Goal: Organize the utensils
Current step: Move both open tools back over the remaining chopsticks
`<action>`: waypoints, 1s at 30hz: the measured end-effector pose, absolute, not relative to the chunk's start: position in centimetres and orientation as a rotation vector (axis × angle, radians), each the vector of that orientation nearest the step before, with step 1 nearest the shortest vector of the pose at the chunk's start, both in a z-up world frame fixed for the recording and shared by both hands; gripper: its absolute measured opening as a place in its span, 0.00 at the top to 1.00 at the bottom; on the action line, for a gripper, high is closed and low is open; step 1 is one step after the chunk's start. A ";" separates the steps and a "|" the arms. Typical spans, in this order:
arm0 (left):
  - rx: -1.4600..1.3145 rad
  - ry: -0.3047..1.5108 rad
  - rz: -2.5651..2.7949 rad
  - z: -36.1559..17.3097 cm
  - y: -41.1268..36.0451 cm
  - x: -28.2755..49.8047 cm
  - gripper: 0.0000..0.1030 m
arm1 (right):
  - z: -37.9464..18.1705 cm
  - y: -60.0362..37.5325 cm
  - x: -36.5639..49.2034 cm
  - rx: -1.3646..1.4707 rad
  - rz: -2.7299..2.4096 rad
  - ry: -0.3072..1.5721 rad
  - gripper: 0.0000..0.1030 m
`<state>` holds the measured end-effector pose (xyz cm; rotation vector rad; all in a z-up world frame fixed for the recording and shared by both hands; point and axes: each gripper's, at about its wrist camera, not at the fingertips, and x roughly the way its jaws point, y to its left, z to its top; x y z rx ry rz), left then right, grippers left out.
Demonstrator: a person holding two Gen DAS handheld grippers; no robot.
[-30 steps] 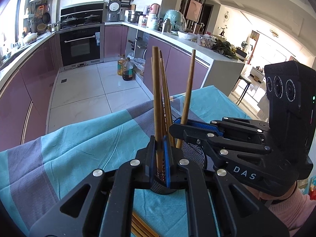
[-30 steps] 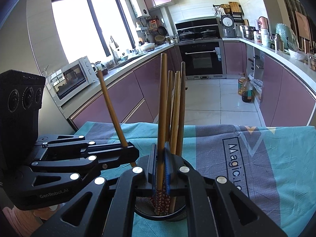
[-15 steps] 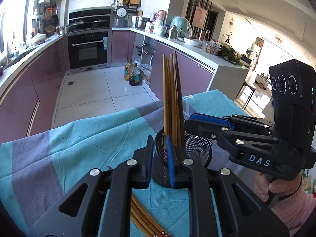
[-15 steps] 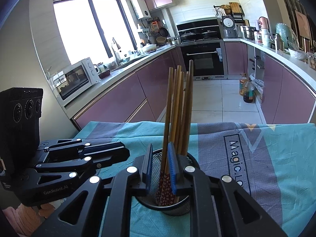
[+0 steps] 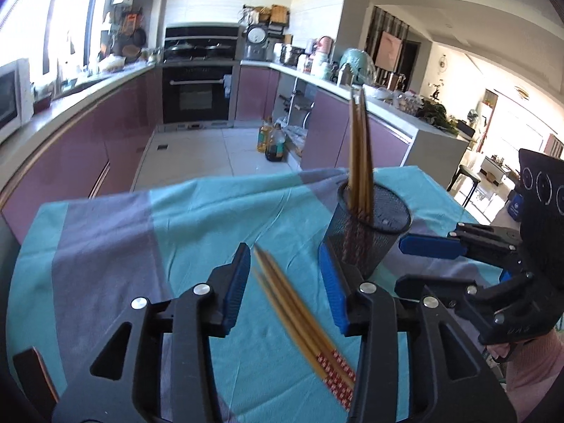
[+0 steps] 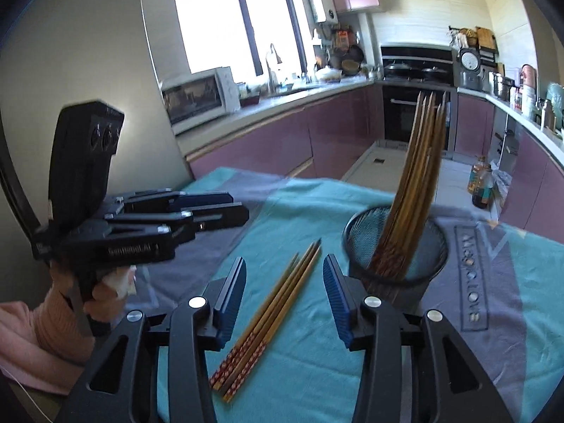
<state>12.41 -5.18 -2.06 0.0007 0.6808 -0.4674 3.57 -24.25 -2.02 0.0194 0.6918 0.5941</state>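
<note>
On a kitchen table draped in a teal-and-grey striped cloth, we are midway through sorting chopsticks. At far left in the right wrist view, the left gripper, black with blue pads, is gripped in a hand with a pink sleeve; its jaws have just been opening and nothing sits between them. Moving right, a loose bundle of brown wooden chopsticks with red patterned ends lies flat on the cloth, its tips pointing towards a black wire-mesh holder. The right gripper hovers over that bundle with its blue pads spread either side, jaws likewise just opened and not pressing on anything. Further right, the mesh holder stands upright on the cloth with several matching chopsticks leaning inside it. From the left wrist view, the left gripper also frames the loose bundle, with the holder just to its right. We judge that one delivery into the holder is done and the next pick is beginning: each gripper must come down over the bundle, close on a single stick near its middle, then lift and stand it in the holder.
</note>
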 end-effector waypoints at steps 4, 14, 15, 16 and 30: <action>-0.011 0.745 -0.447 -4.9 -3.9 11.6 0.61 | -4.8 -23.5 4.0 0.040 0.589 0.780 0.58; 0.024 0.868 -0.436 -9.8 -5.4 10.9 0.57 | -8.6 -22.3 4.7 0.037 0.536 0.884 0.58; 0.030 0.875 -0.439 -9.9 -5.7 11.1 0.57 | -8.7 -22.2 4.6 0.037 0.534 0.886 0.58; 0.041 0.882 -0.440 -10.1 -6.0 11.1 0.57 | -8.7 -22.2 4.6 0.041 0.535 0.887 0.58; 0.092 0.935 -0.434 -11.7 -8.1 11.8 0.59 | -8.8 -23.1 4.7 0.053 0.515 0.888 0.58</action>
